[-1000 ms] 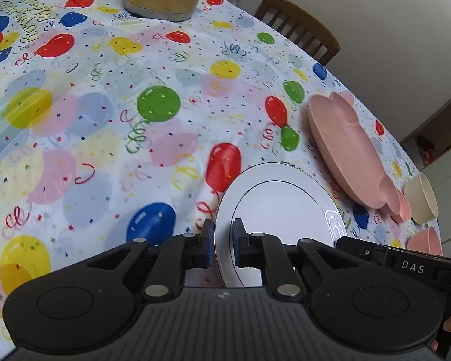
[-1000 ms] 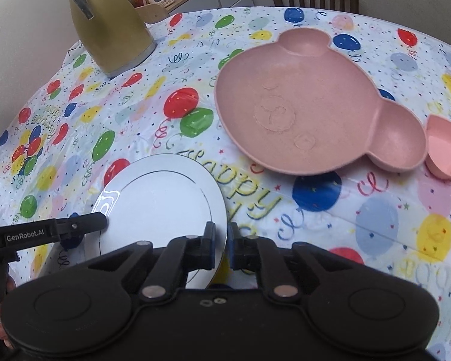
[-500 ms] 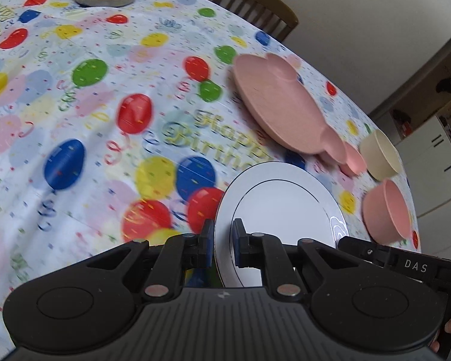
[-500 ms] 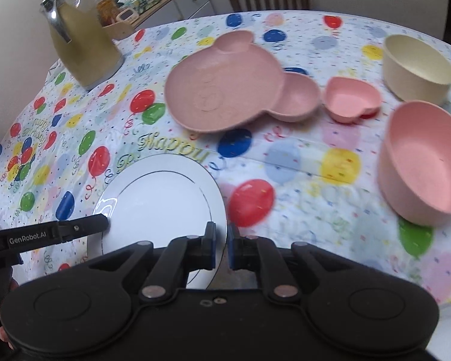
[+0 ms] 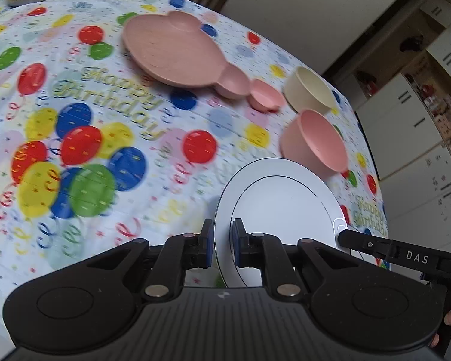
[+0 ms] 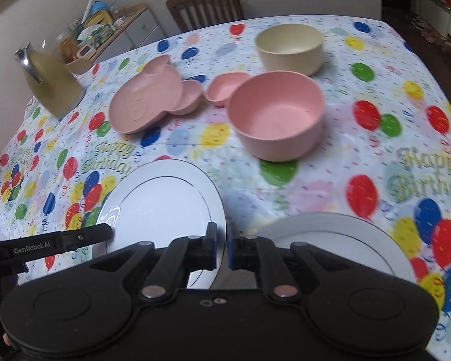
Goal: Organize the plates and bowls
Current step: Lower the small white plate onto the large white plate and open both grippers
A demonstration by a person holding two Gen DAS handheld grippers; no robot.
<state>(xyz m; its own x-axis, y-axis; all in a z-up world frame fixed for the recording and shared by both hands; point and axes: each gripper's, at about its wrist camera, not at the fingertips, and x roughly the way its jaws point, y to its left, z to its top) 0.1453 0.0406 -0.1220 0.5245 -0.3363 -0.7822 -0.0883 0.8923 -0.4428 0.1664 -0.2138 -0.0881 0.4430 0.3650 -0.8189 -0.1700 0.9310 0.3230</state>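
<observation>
Two grippers, left [image 5: 222,248] and right [image 6: 222,251], pinch our plate's [image 5: 281,207] opposite rims; only right view shows second plate [image 6: 339,240].

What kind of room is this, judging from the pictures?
Probably a home dining area beside a kitchen: a table under a birthday balloon cloth, a wooden chair pushed up to it, and a sideboard cluttered with household items.
</observation>
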